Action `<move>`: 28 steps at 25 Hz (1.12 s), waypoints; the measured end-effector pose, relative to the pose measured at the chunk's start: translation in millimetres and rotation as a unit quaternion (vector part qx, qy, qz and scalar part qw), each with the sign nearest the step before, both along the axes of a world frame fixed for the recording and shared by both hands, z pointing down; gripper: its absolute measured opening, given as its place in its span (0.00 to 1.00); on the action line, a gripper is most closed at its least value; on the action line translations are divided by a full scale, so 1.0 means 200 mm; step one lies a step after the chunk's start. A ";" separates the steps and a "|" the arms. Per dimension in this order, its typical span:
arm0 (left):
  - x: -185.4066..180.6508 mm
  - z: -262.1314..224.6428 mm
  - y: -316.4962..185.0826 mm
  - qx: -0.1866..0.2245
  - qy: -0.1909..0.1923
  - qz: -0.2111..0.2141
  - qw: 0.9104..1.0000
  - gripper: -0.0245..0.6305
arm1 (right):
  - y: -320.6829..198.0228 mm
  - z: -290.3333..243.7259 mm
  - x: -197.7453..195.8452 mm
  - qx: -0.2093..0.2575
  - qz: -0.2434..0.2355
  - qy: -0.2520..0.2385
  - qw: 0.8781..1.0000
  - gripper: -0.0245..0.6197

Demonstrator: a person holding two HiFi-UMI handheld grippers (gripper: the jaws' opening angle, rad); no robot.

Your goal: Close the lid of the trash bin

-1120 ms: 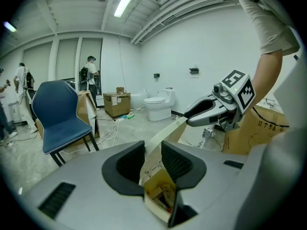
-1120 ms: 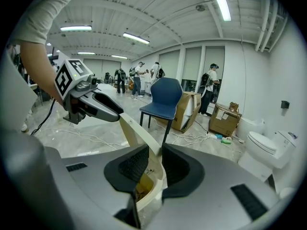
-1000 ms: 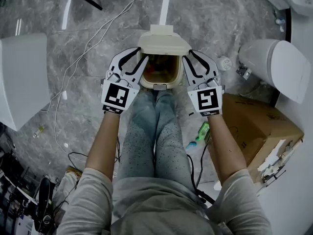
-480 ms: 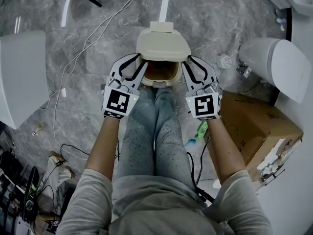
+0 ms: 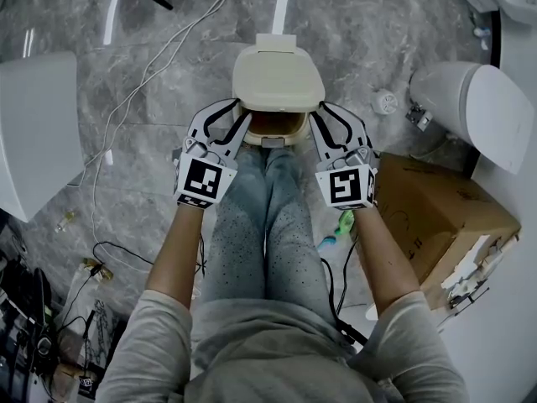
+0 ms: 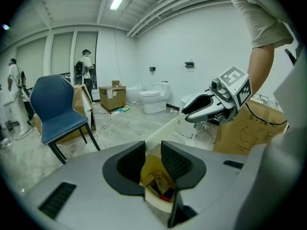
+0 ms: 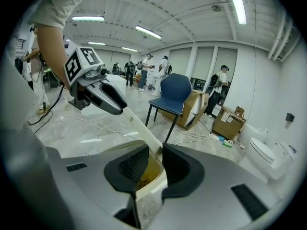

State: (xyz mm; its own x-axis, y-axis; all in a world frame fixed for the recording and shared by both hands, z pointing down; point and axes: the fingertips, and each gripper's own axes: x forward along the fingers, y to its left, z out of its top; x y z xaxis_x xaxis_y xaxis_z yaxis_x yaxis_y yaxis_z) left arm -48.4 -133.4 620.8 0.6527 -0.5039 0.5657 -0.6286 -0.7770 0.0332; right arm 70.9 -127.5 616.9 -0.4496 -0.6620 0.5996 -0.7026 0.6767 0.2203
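My left gripper (image 5: 235, 117) and right gripper (image 5: 323, 114), jaws apart, empty, flank the trash bin (image 5: 270, 141); its half-shut lid (image 5: 277, 78), if dropped, could pinch them.

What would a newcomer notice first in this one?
The cream plastic trash bin on the grey marble floor before the person's knees, its lid tilted partway over the rubbish inside. The left gripper and right gripper flank it, jaws apart. A white toilet stands at right.
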 end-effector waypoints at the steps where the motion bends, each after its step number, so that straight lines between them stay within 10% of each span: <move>1: 0.00 0.01 0.01 -0.002 -0.001 0.001 1.000 0.21 | 0.01 0.00 0.00 0.000 -0.001 0.001 1.000 0.20; 28: -0.03 0.22 0.27 -0.030 -0.040 0.025 0.998 0.20 | 0.28 0.22 -0.02 -0.010 -0.045 0.063 0.997 0.20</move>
State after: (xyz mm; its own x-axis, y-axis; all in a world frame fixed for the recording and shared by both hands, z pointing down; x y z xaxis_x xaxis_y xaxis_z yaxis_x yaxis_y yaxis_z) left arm -53.6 -79.0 665.8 0.6281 -0.4344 0.6455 -0.5909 -0.8061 0.0325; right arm 67.7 -72.5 661.5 -0.4264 -0.6101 0.6678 -0.6064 0.7406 0.2894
